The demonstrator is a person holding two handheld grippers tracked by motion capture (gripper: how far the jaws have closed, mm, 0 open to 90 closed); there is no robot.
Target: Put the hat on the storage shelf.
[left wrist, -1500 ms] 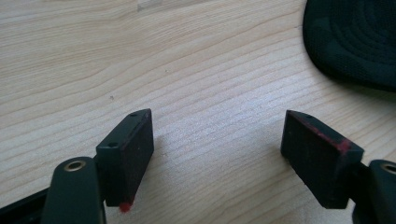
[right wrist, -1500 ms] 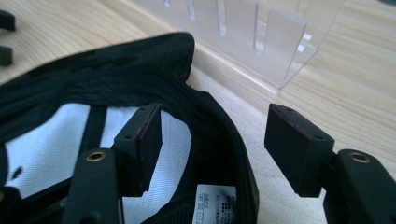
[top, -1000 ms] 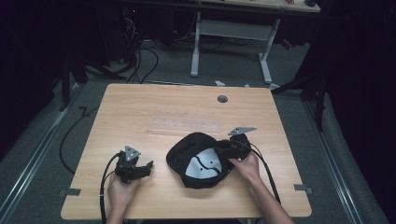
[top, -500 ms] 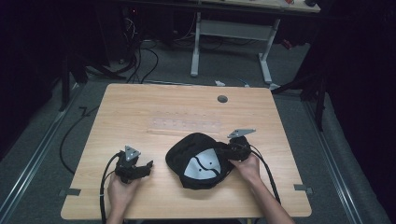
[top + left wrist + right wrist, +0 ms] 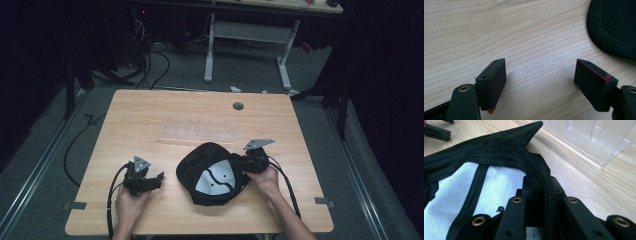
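So the right gripper (image 5: 243,162) has just been closing its jaws and now they're pinched tight on the stitched rim of the floppy black fabric cap (image 5: 210,175), which lies upside down at the near middle of the light wooden table (image 5: 150,115) with its white mesh lining (image 5: 451,202) facing up. The left gripper (image 5: 152,179) sits on the wood just to the cap's left, jaws spread wide with nothing in them. Looks like the grab step is done, so next is probably a careful lift, since that soft ribbed cloth could sag or slip; a clear plastic rack (image 5: 596,137) stands just beyond.
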